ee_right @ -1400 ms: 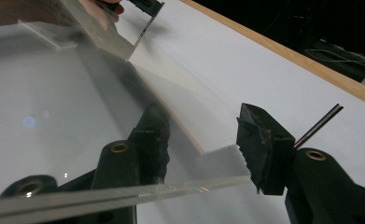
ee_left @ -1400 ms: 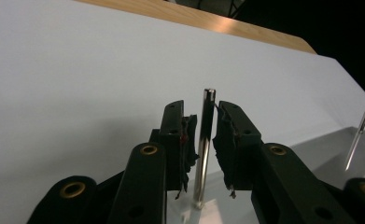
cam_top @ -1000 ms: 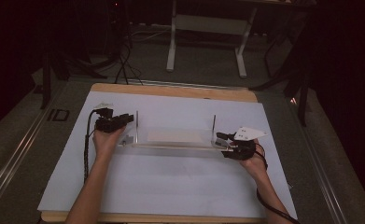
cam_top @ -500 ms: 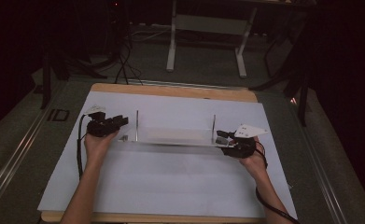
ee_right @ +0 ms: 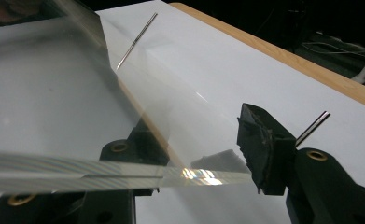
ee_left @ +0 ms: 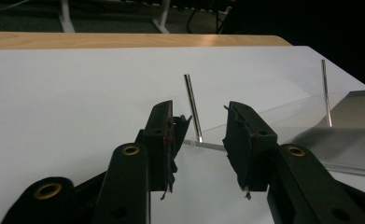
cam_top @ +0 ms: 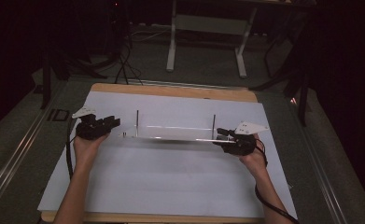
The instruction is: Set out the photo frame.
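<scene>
- One desk (cam_top: 175, 91) with a wooden edge carries everything, and a big white sheet (cam_top: 171, 177) covers nearly all of its top.
- Lying across the middle of that sheet is a clear plastic plate (cam_top: 175, 132), long and narrow, running from one hand to the other; two thin metal pins (cam_top: 137, 123) stand upright on it, one near each end.
- At the plate's right end sits the right hand-held gripper (cam_top: 223, 134). In the right gripper view the plate's edge (ee_right: 124, 177) runs across between the jaws, which stand wide; I cannot tell whether the pads press on it.
- At the plate's left end sits the left hand-held gripper (cam_top: 114, 122), just off the corner. Its jaws have just been opening and stand partly apart; in the left gripper view the plate's corner (ee_left: 208, 144) and the nearer pin (ee_left: 193, 107) show in the gap beyond the fingertips, with nothing gripped.
</scene>
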`<move>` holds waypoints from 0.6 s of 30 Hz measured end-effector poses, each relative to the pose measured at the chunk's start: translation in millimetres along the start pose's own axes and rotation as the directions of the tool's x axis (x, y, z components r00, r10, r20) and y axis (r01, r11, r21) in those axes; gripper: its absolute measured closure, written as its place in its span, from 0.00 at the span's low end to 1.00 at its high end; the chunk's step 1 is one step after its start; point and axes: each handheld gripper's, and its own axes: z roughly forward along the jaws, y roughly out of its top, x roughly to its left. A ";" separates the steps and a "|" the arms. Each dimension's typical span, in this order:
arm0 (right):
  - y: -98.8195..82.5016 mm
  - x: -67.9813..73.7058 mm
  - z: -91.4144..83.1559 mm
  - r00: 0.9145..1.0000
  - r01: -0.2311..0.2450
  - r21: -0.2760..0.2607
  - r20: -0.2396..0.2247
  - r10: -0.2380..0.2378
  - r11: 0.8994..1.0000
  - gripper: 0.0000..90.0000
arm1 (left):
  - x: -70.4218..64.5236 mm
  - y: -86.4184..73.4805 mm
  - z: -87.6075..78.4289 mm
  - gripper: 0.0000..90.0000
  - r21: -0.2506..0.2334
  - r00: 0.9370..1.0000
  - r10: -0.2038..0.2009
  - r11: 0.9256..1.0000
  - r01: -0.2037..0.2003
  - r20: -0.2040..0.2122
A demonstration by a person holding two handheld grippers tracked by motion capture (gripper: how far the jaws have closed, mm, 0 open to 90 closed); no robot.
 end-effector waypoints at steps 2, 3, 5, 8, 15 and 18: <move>0.6 -0.5 0.0 1.000 -0.001 0.000 0.001 0.001 1.000 0.57 | -0.9 -0.2 -2.4 0.67 -0.009 1.000 0.006 1.000 -0.006 0.006; 0.9 -0.7 0.1 1.000 -0.002 -0.003 0.002 0.002 1.000 0.57 | -1.7 -0.1 -3.4 0.66 -0.008 1.000 0.014 1.000 -0.014 0.004; 1.6 -1.4 0.2 1.000 -0.004 -0.002 0.002 0.004 1.000 0.57 | -3.1 -0.2 -5.0 0.63 -0.001 0.999 0.029 1.000 -0.029 0.018; 2.4 -2.0 0.5 1.000 -0.007 -0.007 0.003 0.007 1.000 0.57 | -4.0 -0.4 -7.5 0.61 -0.001 0.998 0.051 0.999 -0.051 0.032; 4.0 -3.6 0.8 1.000 -0.012 -0.011 0.005 0.012 1.000 0.57 | -4.6 -1.1 -11.3 0.61 -0.007 0.998 0.060 0.998 -0.060 0.024; 4.9 -4.5 1.1 1.000 -0.014 -0.014 0.007 0.014 1.000 0.57 | -6.1 -1.9 -11.4 0.61 -0.005 0.997 0.075 0.997 -0.075 0.032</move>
